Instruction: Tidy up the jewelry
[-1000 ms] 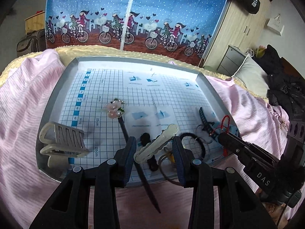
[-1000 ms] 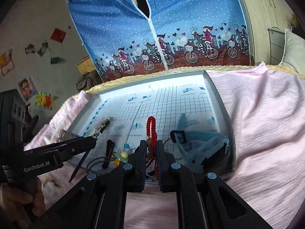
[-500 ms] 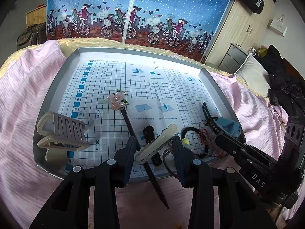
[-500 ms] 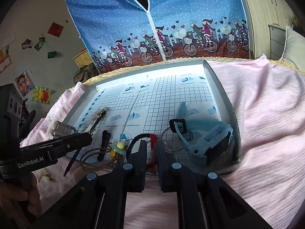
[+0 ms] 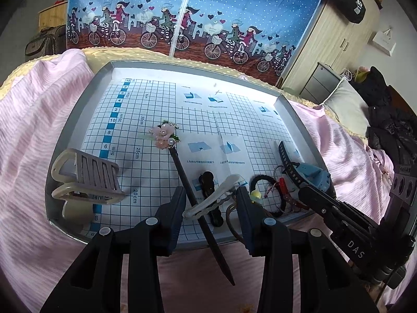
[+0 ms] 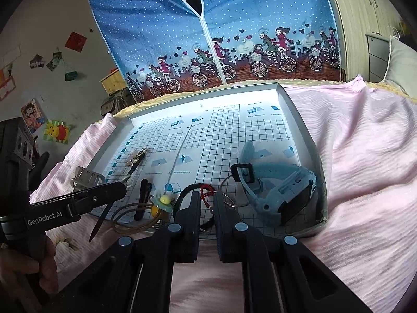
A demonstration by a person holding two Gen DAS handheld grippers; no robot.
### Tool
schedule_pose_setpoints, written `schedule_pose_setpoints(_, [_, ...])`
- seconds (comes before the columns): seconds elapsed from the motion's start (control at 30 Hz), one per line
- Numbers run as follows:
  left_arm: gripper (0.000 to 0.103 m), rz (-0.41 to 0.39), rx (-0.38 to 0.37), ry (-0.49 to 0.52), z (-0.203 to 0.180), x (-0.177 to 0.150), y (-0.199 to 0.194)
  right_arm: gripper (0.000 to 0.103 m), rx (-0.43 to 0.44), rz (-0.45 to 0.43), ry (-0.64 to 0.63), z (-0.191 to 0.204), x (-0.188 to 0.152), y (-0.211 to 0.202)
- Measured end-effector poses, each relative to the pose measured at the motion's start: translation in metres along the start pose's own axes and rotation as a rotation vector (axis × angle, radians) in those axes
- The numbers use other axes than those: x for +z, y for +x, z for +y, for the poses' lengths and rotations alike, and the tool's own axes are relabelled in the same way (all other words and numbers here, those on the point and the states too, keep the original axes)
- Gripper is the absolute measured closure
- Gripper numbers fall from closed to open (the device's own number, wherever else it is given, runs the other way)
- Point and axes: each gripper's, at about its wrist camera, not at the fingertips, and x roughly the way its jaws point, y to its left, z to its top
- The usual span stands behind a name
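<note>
Left claw (image 5: 211,203): jaws wide apart, low over the near edge of the tray (image 5: 78,120). A white clip (image 5: 211,198) lies between them, nearer the left finger; contact with either pad can't be told. A dark hair stick (image 5: 198,203) crosses the same gap on a diagonal, its point sticking out past the tray rim over the pink bedspread (image 5: 31,120), its pink flower head (image 5: 164,137) further up on the grid sheet. A black clip (image 5: 208,185) sits just behind the white one.

Right claw (image 6: 207,203): jaws narrowly apart, not clamped. The red bead string (image 6: 207,191) sits in the gap at the fingertips; can't tell if the pads touch it. A black cord loop (image 6: 190,190) curves round the left finger's tip.

Just left of the right claw: a yellow-bead hair tie (image 6: 163,203) with brown elastic loops at the tray's near rim. Just right: a blue watch (image 6: 284,190) against the tray's right wall, with a key ring (image 6: 229,193) between watch and claw.

Left side of the tray, near edge: a beige claw clip (image 5: 86,180).

Everything sits in the tray, clustered along its near edge; the far half is bare grid. The tray lies on the bed. Beyond it hangs a blue wardrobe cover (image 5: 195,15) with a bicycle print.
</note>
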Motion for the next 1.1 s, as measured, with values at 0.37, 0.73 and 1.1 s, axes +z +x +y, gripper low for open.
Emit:
schedule_pose_setpoints(0.37, [0.057,-0.046,-0.019,-0.010,-0.001,0.004,-0.013,0.084,-0.012,-0.044,0.008,0.001,0.006,-0.015])
schedule_pose_setpoints(0.73, [0.001,-0.216,-0.006,0.007,-0.012,0.010,-0.059,0.036,-0.051,-0.165,0.024,0.002,0.019,-0.052])
schedule_pose_setpoints(1.1, [0.001,-0.368,0.044,0.052,-0.025,-0.003,-0.117,0.000,-0.067,-0.297,-0.010,0.015,0.021,-0.096])
